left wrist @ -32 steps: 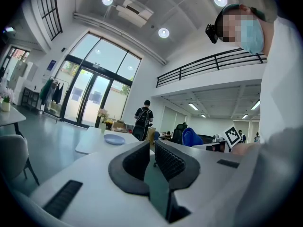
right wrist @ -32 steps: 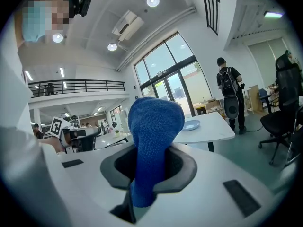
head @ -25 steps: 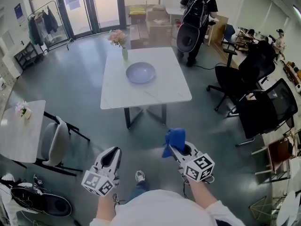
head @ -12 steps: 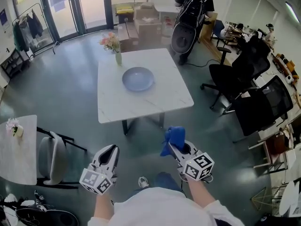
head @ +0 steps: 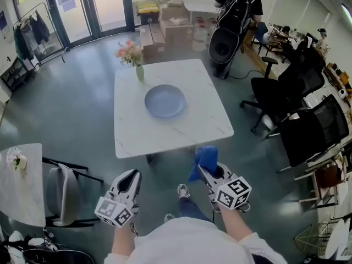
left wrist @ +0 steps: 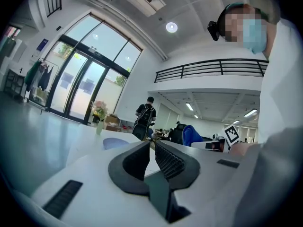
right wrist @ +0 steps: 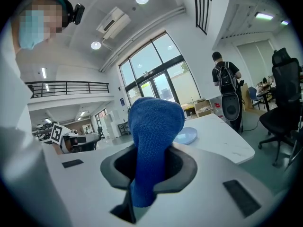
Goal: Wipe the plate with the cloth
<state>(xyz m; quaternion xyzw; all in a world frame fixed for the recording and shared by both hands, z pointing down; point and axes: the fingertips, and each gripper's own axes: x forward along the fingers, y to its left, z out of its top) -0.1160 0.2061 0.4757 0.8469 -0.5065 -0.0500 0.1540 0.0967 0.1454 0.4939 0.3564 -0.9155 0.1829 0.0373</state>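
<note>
A pale blue plate (head: 165, 100) lies on the white marble table (head: 192, 128) ahead of me. It shows small past the left gripper's jaws (left wrist: 115, 143) and beside the cloth in the right gripper view (right wrist: 185, 136). My right gripper (head: 204, 170) hangs over the floor just short of the table's near edge, shut on a blue cloth (head: 204, 159) that bulges up out of the jaws (right wrist: 154, 126). My left gripper (head: 131, 177) is level beside it, further from the table. Its jaws (left wrist: 152, 144) are shut with nothing between them.
A vase of flowers (head: 132, 56) stands at the table's far left corner. A person with a backpack (head: 236, 10) stands beyond the table near stacked boxes (head: 176, 26). Black office chairs (head: 308, 131) line the right. A grey chair (head: 63, 194) and small table (head: 16, 186) are at left.
The table and plate have drawn nearer in the head view as I walk forward. Both grippers keep their pose, and the cloth stays in the right one.
</note>
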